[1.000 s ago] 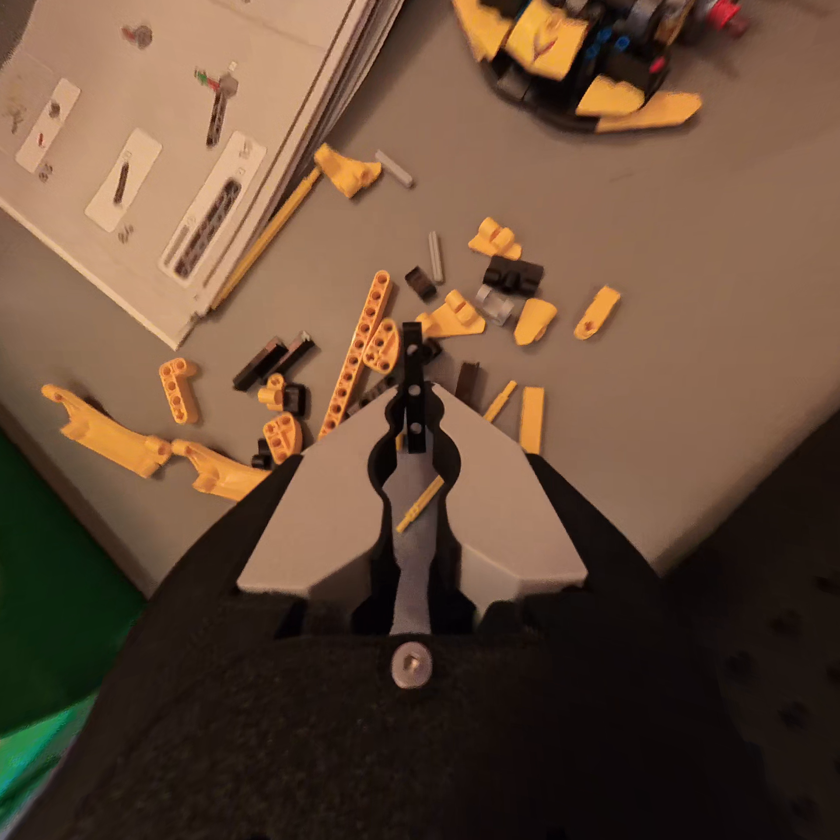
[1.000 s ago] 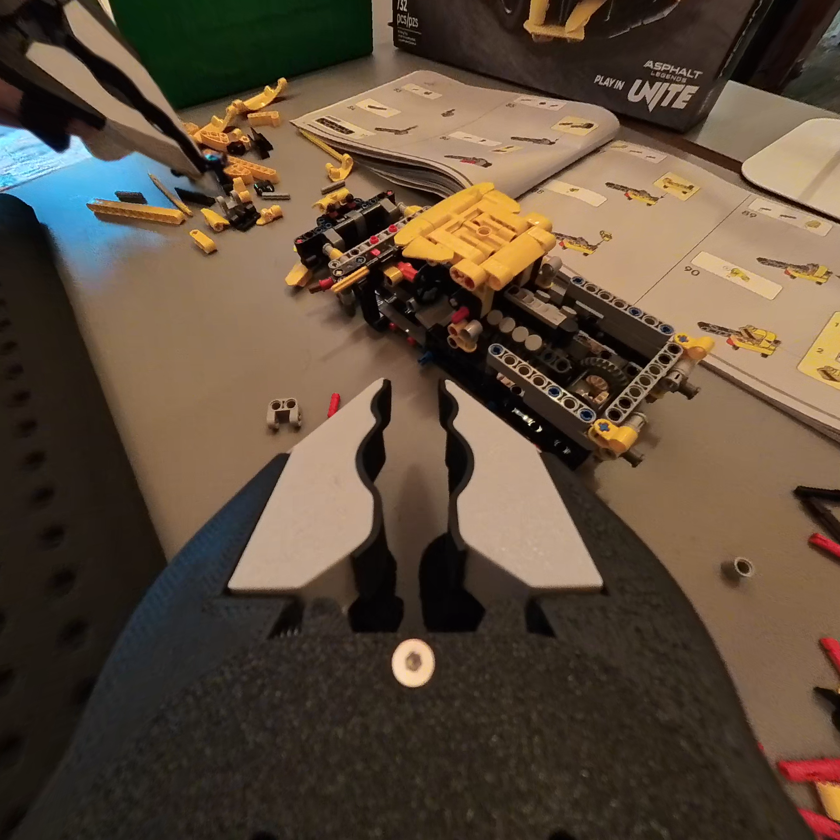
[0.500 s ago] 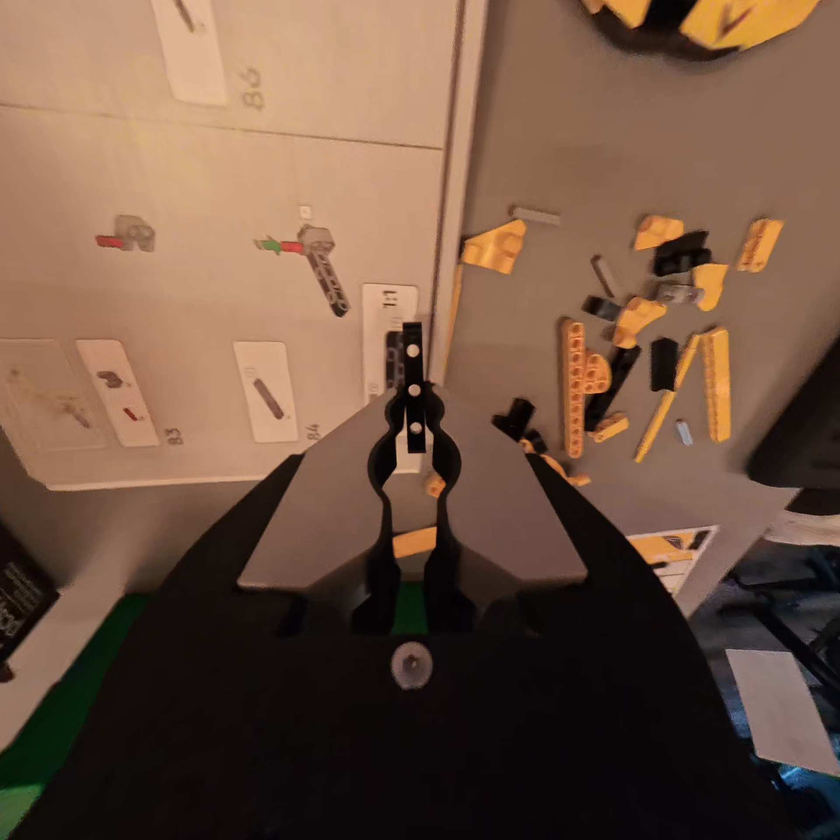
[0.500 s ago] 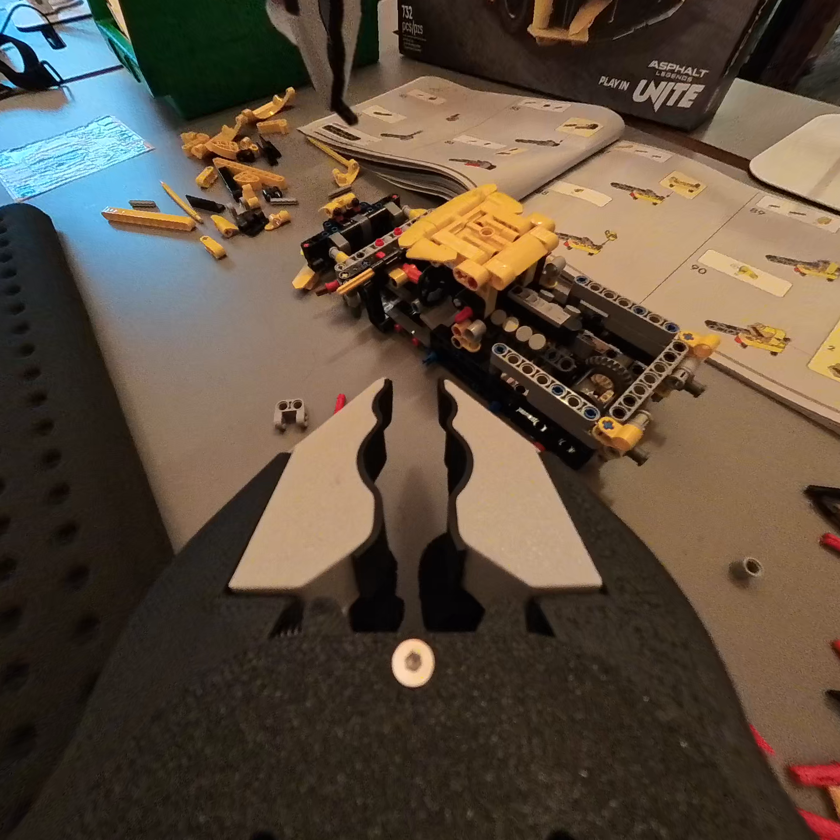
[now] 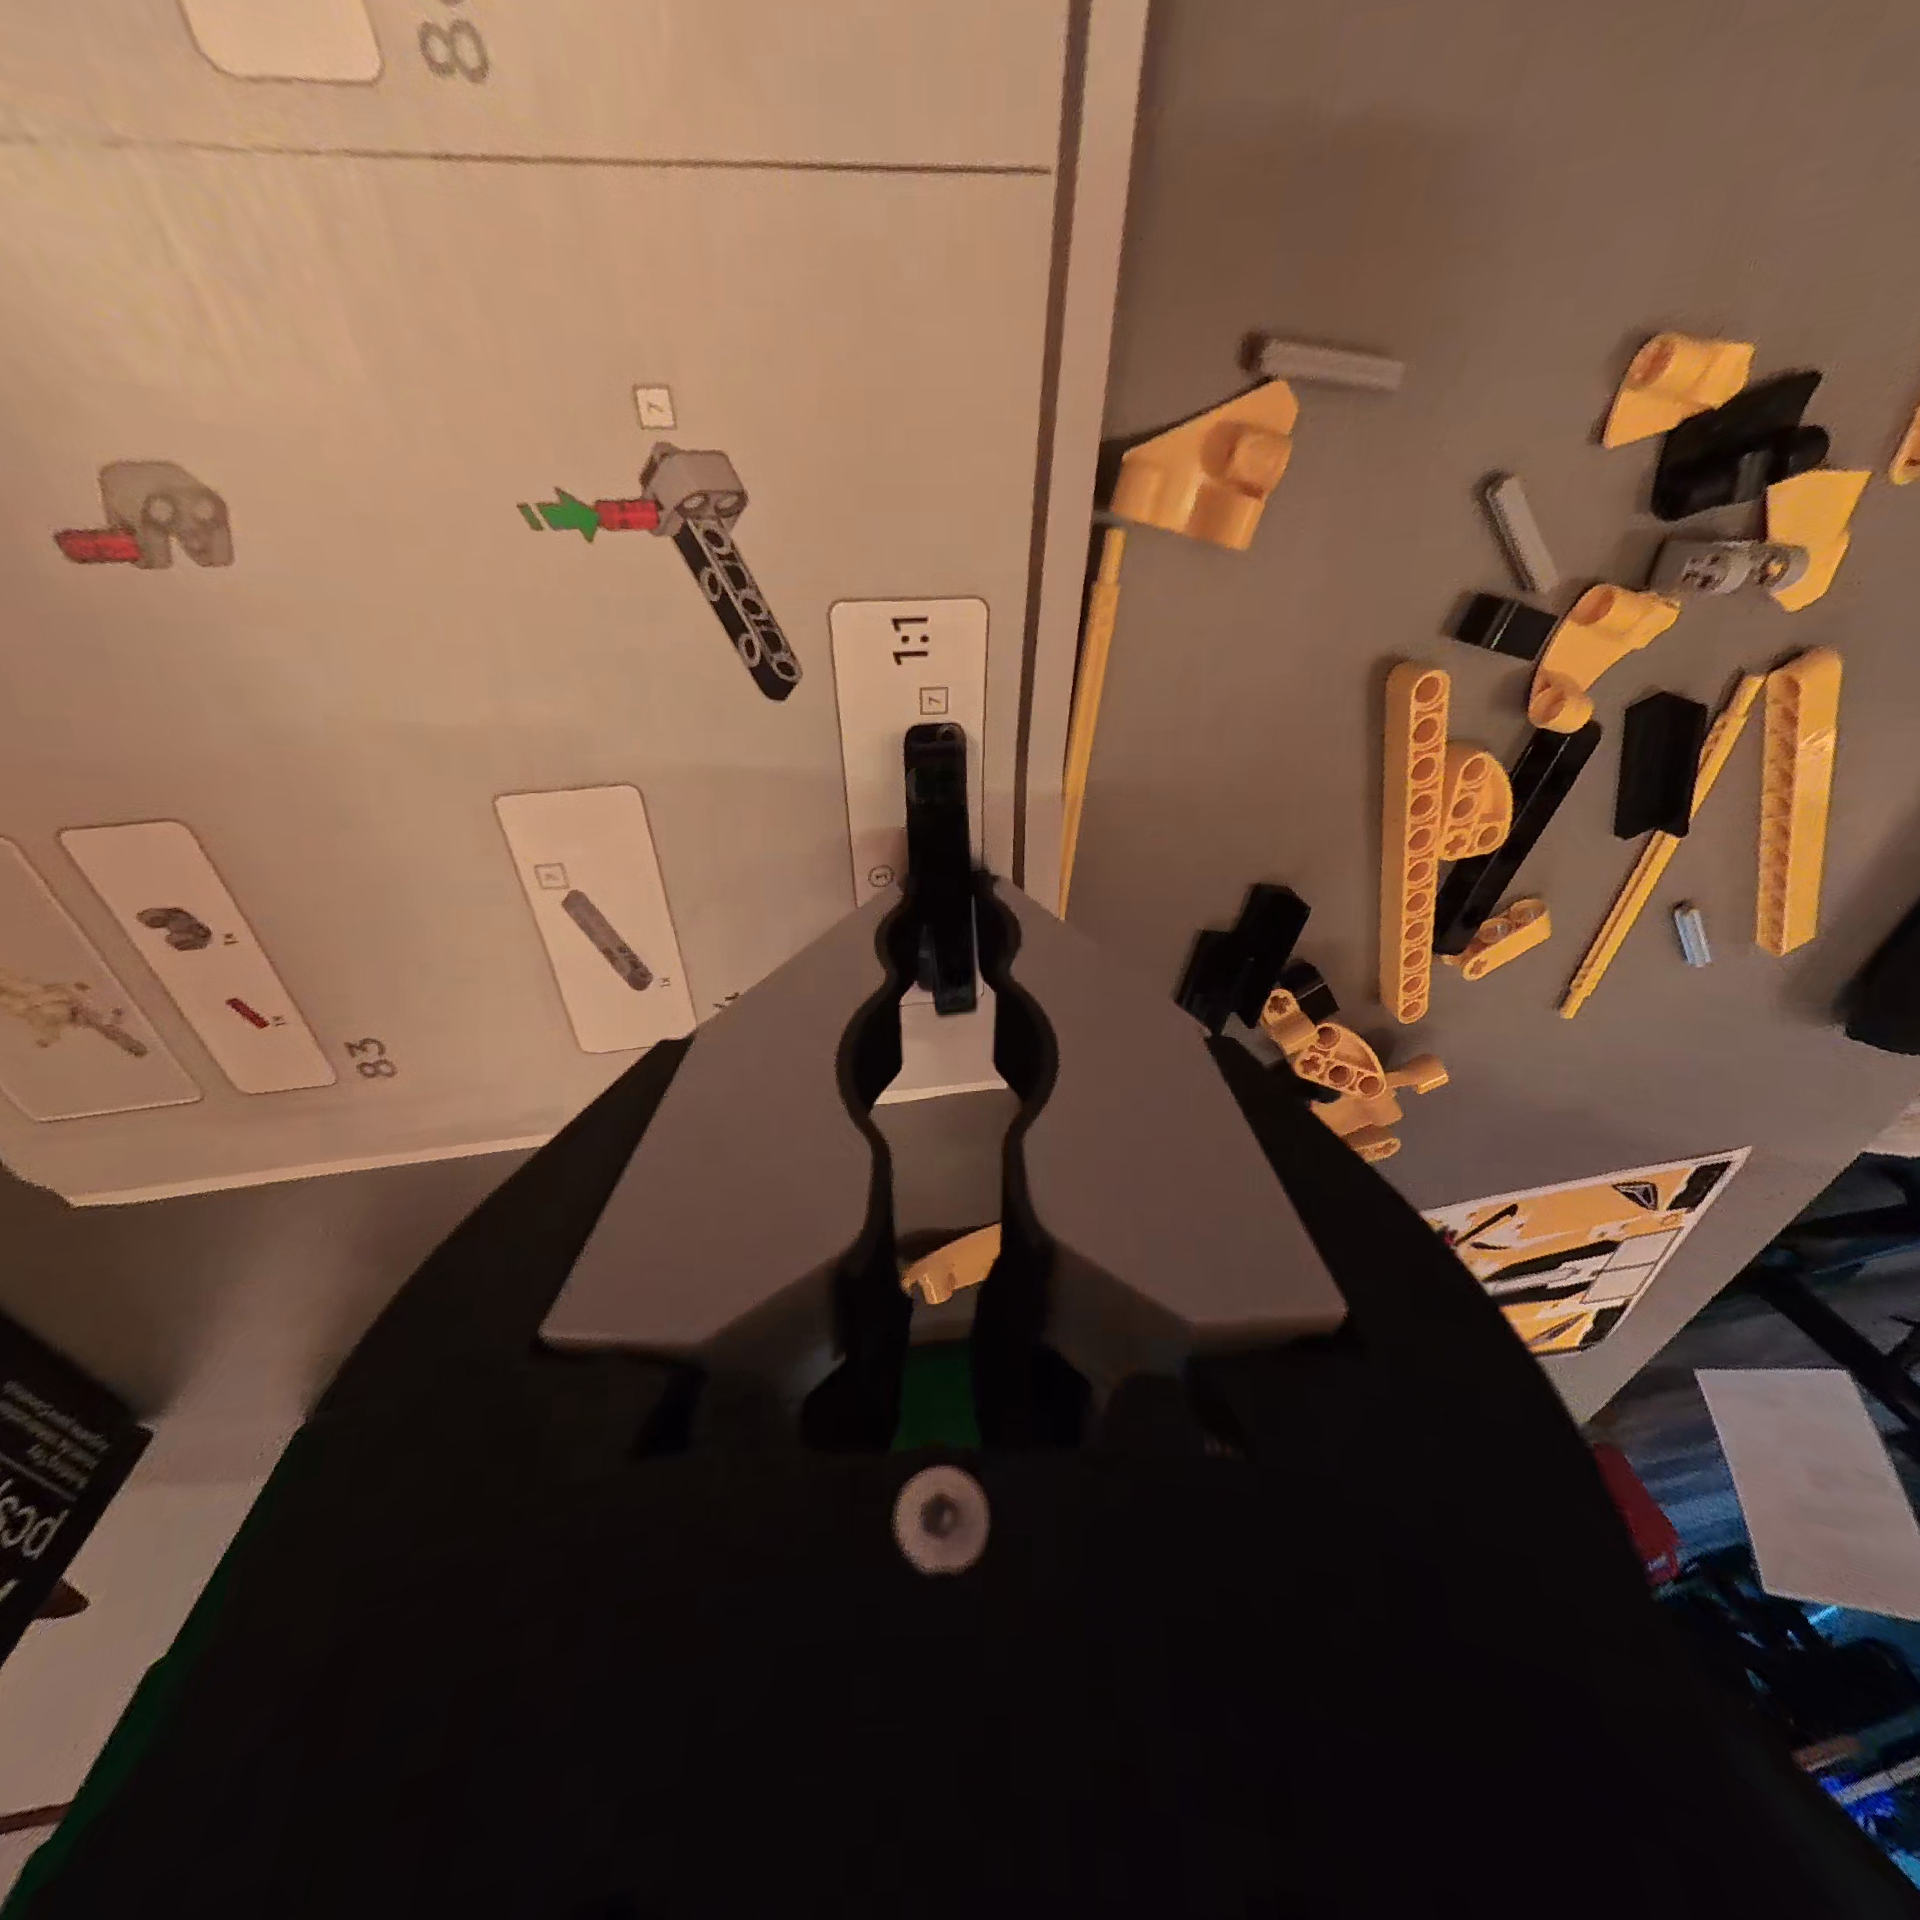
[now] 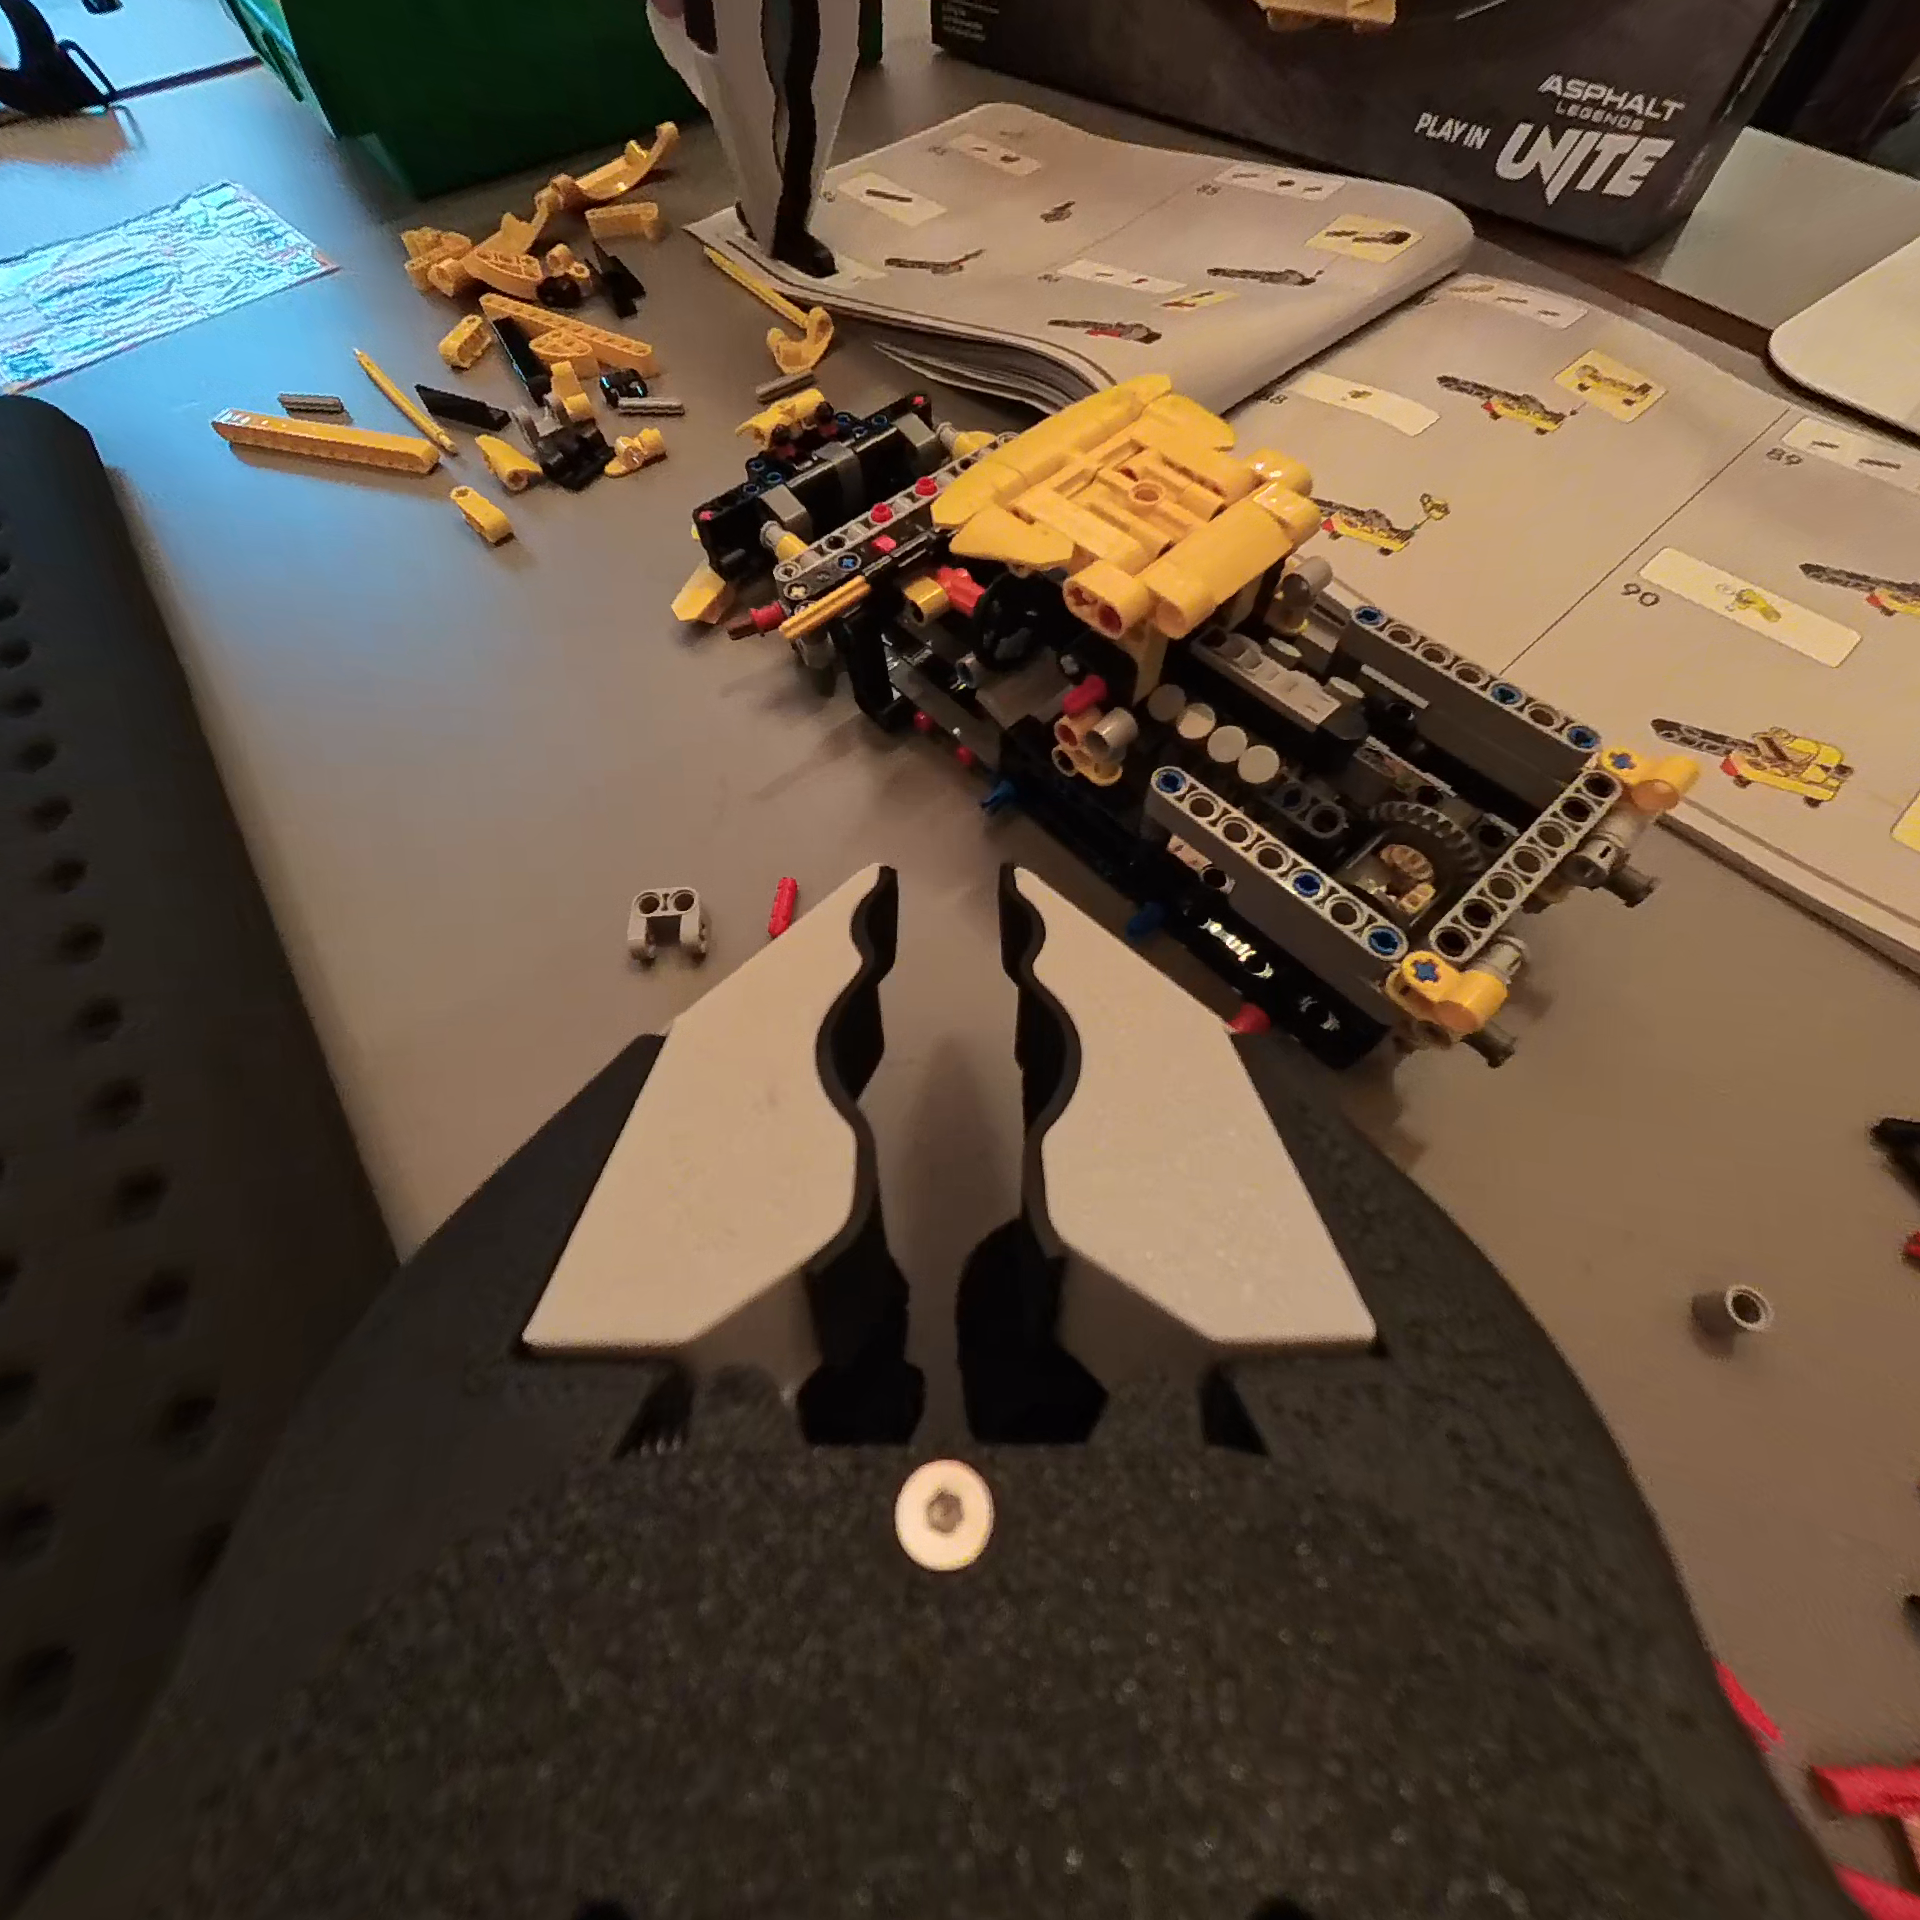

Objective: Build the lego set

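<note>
Left gripper [image 5: 940, 914] clamps a black beam [image 5: 938, 821], thin and edge-on, over the open booklet [image 5: 520, 312] at its right margin. Beam's holes hard to make out; lower end hidden between the fingers. Loose yellow and black pieces [image 5: 1455, 831] lie right of the booklet on the grey worktop [image 5: 1455, 156]. Right gripper [image 6: 948, 883] is empty, a narrow gap between its fingers, poised just short of the half-built yellow-and-black car [image 6: 1143, 644]. Car's near edge partly hidden behind the fingers.
</note>
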`<state>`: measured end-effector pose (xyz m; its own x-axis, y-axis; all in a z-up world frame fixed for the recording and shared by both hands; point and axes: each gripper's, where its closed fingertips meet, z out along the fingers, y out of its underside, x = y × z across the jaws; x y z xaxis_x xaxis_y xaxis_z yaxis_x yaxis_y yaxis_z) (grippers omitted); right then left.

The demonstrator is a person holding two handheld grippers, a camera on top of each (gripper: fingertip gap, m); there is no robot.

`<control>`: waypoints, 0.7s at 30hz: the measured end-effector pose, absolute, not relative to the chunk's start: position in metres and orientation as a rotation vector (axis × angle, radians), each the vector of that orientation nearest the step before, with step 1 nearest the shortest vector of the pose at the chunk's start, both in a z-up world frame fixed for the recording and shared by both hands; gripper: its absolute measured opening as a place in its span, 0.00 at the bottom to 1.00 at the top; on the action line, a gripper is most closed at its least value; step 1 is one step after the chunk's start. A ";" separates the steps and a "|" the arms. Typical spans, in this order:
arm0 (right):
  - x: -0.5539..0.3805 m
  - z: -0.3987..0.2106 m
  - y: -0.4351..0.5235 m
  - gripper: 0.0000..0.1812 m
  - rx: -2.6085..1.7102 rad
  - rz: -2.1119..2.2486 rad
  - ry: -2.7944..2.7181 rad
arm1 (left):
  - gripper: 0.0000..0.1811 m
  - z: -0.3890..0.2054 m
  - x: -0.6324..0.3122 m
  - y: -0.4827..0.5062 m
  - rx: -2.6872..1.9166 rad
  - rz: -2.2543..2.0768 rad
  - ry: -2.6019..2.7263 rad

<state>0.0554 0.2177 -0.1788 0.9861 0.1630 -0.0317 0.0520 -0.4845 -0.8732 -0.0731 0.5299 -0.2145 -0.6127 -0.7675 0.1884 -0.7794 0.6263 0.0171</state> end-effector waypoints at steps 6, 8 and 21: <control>0.055 -0.179 0.218 0.10 -2.077 0.136 -0.151 | 0.05 -0.214 -0.073 0.529 1.317 0.085 -2.608; 0.055 -0.179 0.217 0.10 -2.079 0.135 -0.155 | 0.05 -0.214 -0.071 0.529 1.316 0.089 -2.614; 0.053 -0.181 0.217 0.10 -2.093 0.145 -0.165 | 0.04 -0.212 -0.064 0.524 1.293 0.092 -2.630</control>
